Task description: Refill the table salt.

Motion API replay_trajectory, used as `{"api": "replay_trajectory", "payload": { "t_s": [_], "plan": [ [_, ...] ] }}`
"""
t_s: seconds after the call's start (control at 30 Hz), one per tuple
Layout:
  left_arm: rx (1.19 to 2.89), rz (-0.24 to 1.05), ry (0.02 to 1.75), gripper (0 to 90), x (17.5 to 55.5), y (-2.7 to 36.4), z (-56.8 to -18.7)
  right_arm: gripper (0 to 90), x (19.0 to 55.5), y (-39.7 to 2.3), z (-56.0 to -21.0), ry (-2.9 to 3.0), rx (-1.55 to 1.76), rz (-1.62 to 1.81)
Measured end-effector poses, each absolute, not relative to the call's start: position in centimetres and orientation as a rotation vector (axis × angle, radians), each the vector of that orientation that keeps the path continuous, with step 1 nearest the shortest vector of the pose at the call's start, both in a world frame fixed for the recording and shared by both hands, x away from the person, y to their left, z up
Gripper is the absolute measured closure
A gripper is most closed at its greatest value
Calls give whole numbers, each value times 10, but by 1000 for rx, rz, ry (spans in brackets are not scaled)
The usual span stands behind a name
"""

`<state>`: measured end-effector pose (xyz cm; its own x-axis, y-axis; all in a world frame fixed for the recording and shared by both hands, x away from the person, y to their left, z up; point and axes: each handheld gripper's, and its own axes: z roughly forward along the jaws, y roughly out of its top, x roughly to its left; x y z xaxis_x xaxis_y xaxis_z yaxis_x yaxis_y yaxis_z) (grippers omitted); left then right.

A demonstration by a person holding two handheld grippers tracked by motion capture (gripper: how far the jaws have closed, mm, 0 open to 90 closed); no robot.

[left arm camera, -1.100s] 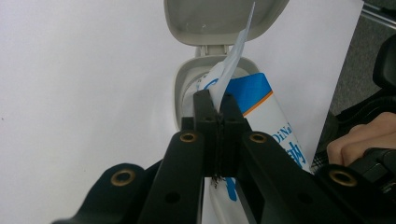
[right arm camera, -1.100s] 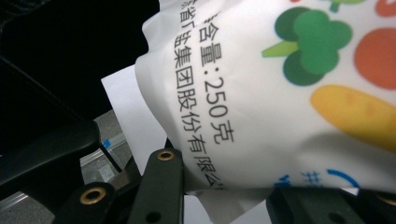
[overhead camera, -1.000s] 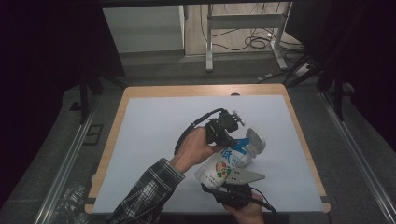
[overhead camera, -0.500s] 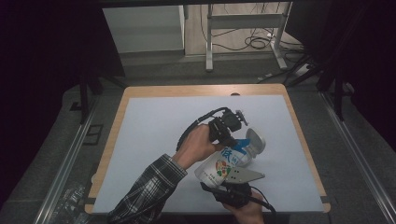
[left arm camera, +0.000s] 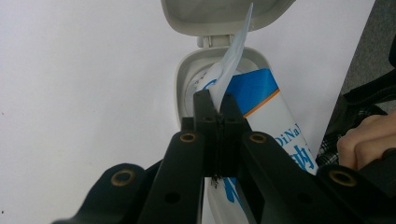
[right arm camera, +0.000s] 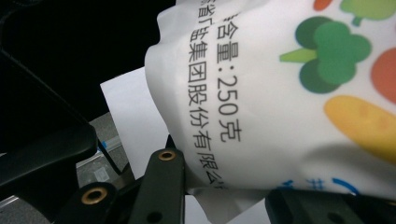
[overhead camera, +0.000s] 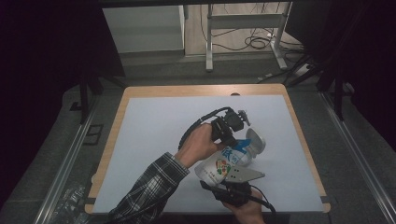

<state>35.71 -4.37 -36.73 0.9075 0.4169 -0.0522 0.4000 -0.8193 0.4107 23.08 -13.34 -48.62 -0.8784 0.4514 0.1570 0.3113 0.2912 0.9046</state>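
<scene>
A white canister (overhead camera: 223, 164) with a blue label and printed vegetables lies tilted on the white table cover, its grey flip lid (overhead camera: 256, 141) open. My left gripper (overhead camera: 235, 141) comes down onto its mouth, shut on a thin pale sheet (left arm camera: 232, 63) that sticks out of the opening (left arm camera: 196, 74). In the left gripper view the jaws (left arm camera: 215, 105) meet on that sheet. My right gripper (overhead camera: 219, 183) clasps the canister's lower end from the near side. In the right gripper view the canister (right arm camera: 280, 93) sits between its black fingers (right arm camera: 163, 177).
The white cover (overhead camera: 154, 135) lies on a wooden board (overhead camera: 205, 90) with bare room left and behind the canister. Dark floor surrounds the table, with metal legs and cables (overhead camera: 254, 42) at the back. A plaid sleeve (overhead camera: 149, 186) crosses the front.
The left gripper has edged slightly to the right above the canister's mouth. The right gripper and the canister stay where they were.
</scene>
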Motion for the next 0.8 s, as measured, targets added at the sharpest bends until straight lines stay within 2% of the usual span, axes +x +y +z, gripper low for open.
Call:
{"api": "replay_trajectory", "payload": {
  "t_s": [0.8],
  "plan": [
    [2646,57,597,899,357,-44,-368,733,230,-133,-487,2410,716,1650]
  ]
}}
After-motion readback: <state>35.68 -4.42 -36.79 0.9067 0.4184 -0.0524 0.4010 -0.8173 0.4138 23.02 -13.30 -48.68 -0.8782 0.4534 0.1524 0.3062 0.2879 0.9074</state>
